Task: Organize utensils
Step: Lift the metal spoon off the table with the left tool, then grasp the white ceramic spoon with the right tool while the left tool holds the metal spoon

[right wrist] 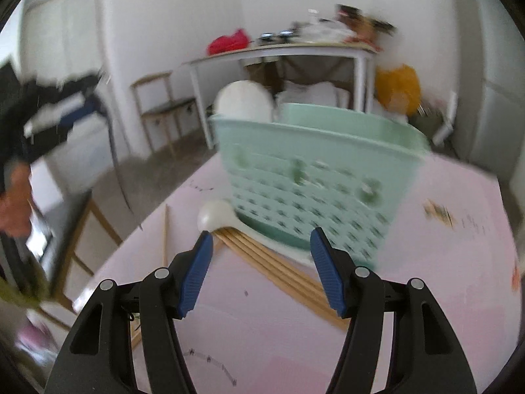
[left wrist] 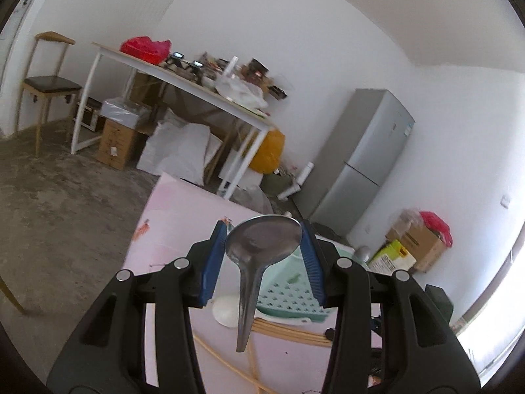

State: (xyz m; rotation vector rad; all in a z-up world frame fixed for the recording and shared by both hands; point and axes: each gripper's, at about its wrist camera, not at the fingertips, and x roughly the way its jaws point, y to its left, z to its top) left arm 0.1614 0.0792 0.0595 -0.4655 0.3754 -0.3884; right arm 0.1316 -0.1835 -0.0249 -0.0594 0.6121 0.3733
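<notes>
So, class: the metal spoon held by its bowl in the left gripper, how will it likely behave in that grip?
The metal spoon looks rigid, so it shouldn't flex. Its polished bowl between the left gripper pads may slip. The handle hangs free, so it could pivot.

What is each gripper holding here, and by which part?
Left gripper holds a metal spoon by its bowl, handle hanging down. Right gripper is open, holding nothing.

Pink table (right wrist: 279,328): basket (right wrist: 315,190), chopsticks (right wrist: 279,266), white spoon (right wrist: 215,218)

Bright daylight, fisheye warping, right view motion-blurred.
</notes>
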